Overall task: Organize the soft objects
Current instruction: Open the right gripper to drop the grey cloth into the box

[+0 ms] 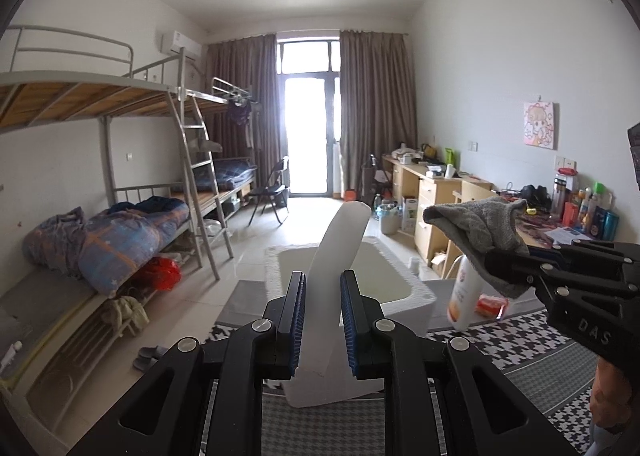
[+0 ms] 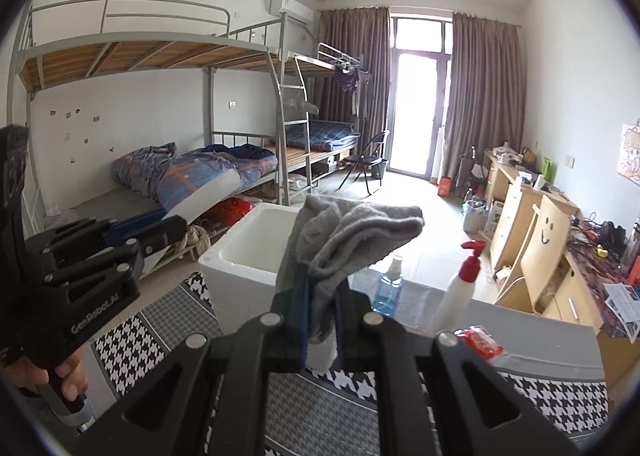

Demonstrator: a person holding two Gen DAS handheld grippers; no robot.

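My left gripper [image 1: 322,320] is shut on a white foam sponge block [image 1: 340,256], held tilted above the near edge of a white foam box [image 1: 412,288]. My right gripper [image 2: 322,320] is shut on a crumpled grey cloth [image 2: 352,240], held up in the air just right of the box [image 2: 224,268]. In the left wrist view the right gripper [image 1: 516,264] shows at the right with the cloth [image 1: 480,224] draped over its tips. In the right wrist view the left gripper [image 2: 172,224] shows at the left with the sponge [image 2: 208,196].
The box stands on a table with a houndstooth cloth [image 2: 152,340]. A white pump bottle with a red top [image 2: 460,288], a blue clear bottle [image 2: 388,292] and a red packet [image 2: 480,340] stand right of the box. Bunk beds [image 1: 100,240] are left, desks [image 1: 436,192] right.
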